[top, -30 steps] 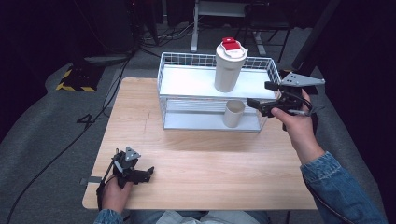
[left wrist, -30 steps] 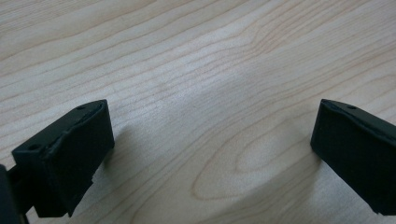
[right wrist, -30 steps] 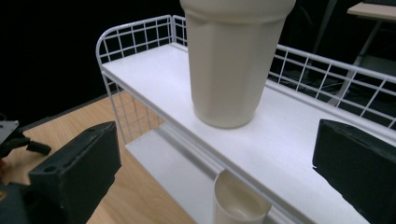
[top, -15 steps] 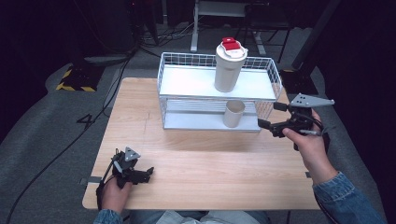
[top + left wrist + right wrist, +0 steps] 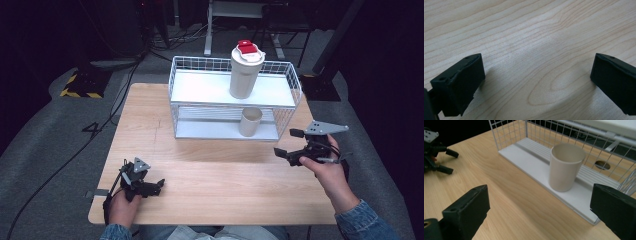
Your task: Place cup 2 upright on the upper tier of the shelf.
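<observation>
The beige cup [image 5: 250, 121] stands upright, mouth up, on the lower shelf of the white wire rack [image 5: 187, 97], towards the rack's right end and near its front edge. In the right gripper view the cup [image 5: 565, 170] sits ahead of the right tongs [image 5: 541, 212] and between the lines of the two jaws, clearly apart from both, with a strip of bare wood and the shelf's front lip between them.

In the high view the right tongs [image 5: 292, 146] are held above the counter [image 5: 225, 170] just off the rack's front right corner, pointing left and slightly towards the rack. The right hand [image 5: 327, 167] grips the handle from behind, the forearm in a denim sleeve [image 5: 362, 222] coming in from the lower right corner. The jaws stand wide apart and hold nothing.

On the rack's upper shelf, above the cup and a little left of it, stands a tall white tumbler [image 5: 245, 70] with a red lid.

The left tongs [image 5: 155, 186] lie low at the counter's near left corner, well apart from the rack, with the left hand [image 5: 122, 205] wrapped around them from below. In the left gripper view the left tongs [image 5: 537, 77] are spread wide over bare wood grain, with nothing between the jaws.
</observation>
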A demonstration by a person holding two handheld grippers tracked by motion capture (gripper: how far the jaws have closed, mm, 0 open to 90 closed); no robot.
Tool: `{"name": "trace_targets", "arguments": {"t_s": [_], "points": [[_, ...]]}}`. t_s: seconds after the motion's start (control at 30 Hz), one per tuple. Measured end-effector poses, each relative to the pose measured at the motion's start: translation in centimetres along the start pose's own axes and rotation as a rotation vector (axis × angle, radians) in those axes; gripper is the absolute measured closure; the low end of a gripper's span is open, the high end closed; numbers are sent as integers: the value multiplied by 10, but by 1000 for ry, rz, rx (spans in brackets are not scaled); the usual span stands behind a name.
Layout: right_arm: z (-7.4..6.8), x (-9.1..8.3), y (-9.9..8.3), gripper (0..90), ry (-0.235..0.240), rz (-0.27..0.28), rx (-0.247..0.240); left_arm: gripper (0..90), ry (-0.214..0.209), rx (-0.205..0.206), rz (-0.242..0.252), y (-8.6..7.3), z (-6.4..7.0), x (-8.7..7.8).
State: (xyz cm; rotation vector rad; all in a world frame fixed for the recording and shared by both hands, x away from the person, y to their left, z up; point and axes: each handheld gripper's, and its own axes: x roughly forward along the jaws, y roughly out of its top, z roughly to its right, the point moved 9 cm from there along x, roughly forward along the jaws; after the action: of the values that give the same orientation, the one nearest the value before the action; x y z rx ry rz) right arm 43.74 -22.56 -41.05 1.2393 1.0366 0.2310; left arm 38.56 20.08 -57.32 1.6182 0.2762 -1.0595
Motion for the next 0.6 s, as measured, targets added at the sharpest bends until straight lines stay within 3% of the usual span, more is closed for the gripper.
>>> {"name": "trace_targets", "arguments": {"t_s": [0.23, 0.43, 0.6], "points": [[-6, 11, -29, 37, 15, -32, 18, 0, 2, 0, 2, 0, 0, 0], [-12, 24, -55, 38, 15, -63, -1, 0, 3, 0, 2, 0, 0, 0], [-18, 32, -71, 38, 38, -68, 33, 0, 6, -5, 5, 0, 1, 0]]}}
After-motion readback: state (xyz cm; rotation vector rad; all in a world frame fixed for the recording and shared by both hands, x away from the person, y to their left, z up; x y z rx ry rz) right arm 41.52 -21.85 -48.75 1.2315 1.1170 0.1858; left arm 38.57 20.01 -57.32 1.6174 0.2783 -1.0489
